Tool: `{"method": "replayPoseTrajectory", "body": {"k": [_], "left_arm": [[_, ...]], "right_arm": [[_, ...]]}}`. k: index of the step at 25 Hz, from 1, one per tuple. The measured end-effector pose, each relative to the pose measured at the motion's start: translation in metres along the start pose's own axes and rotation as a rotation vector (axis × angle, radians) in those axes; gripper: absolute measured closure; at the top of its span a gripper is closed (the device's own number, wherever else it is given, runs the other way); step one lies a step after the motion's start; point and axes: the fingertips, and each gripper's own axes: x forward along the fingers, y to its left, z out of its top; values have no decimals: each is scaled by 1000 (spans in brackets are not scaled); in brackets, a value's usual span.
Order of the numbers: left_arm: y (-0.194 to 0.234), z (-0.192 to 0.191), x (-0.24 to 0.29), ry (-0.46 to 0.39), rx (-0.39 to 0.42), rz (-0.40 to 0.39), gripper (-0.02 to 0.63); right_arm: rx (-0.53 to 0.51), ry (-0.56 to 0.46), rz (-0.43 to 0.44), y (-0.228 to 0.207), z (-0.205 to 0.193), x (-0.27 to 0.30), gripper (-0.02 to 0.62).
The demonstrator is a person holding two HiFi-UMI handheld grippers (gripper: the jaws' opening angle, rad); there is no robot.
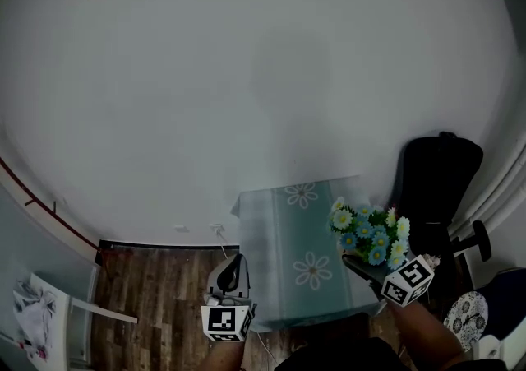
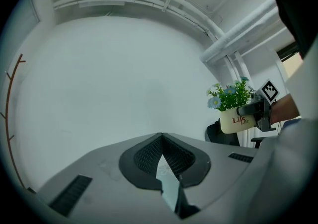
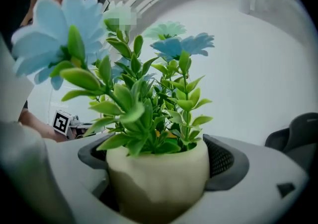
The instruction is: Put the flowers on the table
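Plainly, the one piece of writing that can be read is "Life", printed twice in red on the cream pot (image 2: 240, 120), as seen from the left gripper view. Going across the room, a white chair (image 1: 78, 305) with a cloth on it stands at the far left on the wooden floor (image 1: 156, 287). A thin red line (image 1: 29, 197) runs low along the big white wall (image 1: 246, 73). Next is the table (image 1: 283, 229), under a pale teal cover printed with white flowers, and a black chair (image 1: 436, 172) stands at its right. The left tool (image 1: 233, 266) hangs just beside the table's left edge, its jaws closed together with nothing between them. The right tool (image 1: 362, 265) is at the table's right edge and grips the pot, with one jaw pressed to each side of it. The flowers (image 1: 370, 234), blue and white among green leaves, stand upright in the pot and rise straight above the right tool's jaws. In the right gripper view they fill most of the frame. From the left gripper view the pot appears held up in the air, with the black chair behind its base. No view shows whether it touches the table.
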Motion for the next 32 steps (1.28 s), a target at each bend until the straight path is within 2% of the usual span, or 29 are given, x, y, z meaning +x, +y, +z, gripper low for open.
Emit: {"method": "replayPoseTrajectory", "body": {"k": [9, 15, 24, 28, 32], "left_arm": [[1, -6, 24, -17, -3, -83, 601], [0, -18, 26, 3, 3, -82, 601], [4, -24, 53, 44, -17, -53, 601], [6, -35, 71, 90, 12, -62, 601], [11, -50, 91, 134, 3, -50, 601]], "right_arm": [[-28, 20, -38, 0, -3, 10, 46], [-26, 5, -49, -9, -4, 20, 46], [32, -40, 3, -28, -22, 61, 51], [83, -53, 15, -42, -33, 81, 53], [102, -52, 28, -52, -42, 99, 54]]}}
